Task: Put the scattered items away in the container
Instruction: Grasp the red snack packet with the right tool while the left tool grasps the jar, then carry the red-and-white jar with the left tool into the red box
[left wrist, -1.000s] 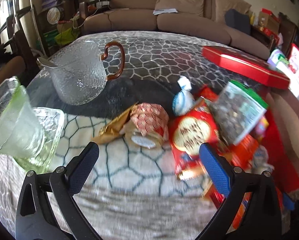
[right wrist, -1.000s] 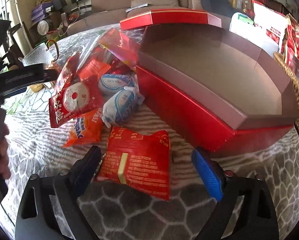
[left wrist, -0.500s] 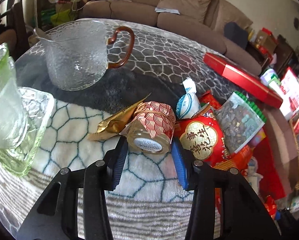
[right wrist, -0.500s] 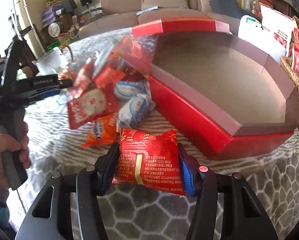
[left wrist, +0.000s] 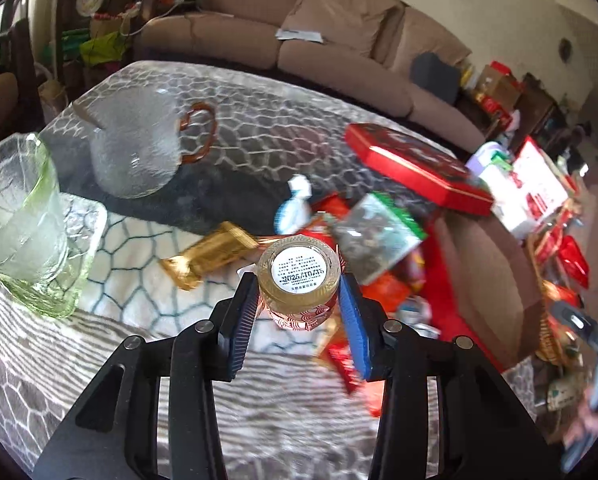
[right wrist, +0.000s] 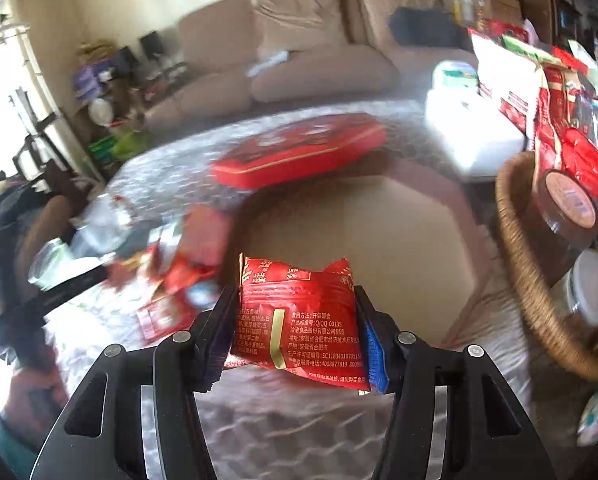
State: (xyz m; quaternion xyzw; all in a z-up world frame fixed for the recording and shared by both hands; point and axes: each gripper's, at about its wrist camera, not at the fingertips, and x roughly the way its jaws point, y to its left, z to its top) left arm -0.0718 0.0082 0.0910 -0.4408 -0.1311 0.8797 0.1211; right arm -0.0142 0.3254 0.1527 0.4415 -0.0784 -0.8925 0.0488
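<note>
Over the blanket-covered table (left wrist: 111, 364), both grippers carry items clear of the surface.
Open red box (right wrist: 379, 232) lies at the table's right side, its lid (right wrist: 299, 152) at the far edge. Right gripper (right wrist: 295, 332) pinches a red snack packet (right wrist: 299, 316) before the box. Left gripper (left wrist: 297, 312), jaws closing, clamps a small glass jar (left wrist: 297, 280) above the scattered packets (left wrist: 379, 232).

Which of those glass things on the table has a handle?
The clear pitcher, with its brown loop handle. The green glass beside it has none, nor does the little jar in the gripper.
</note>
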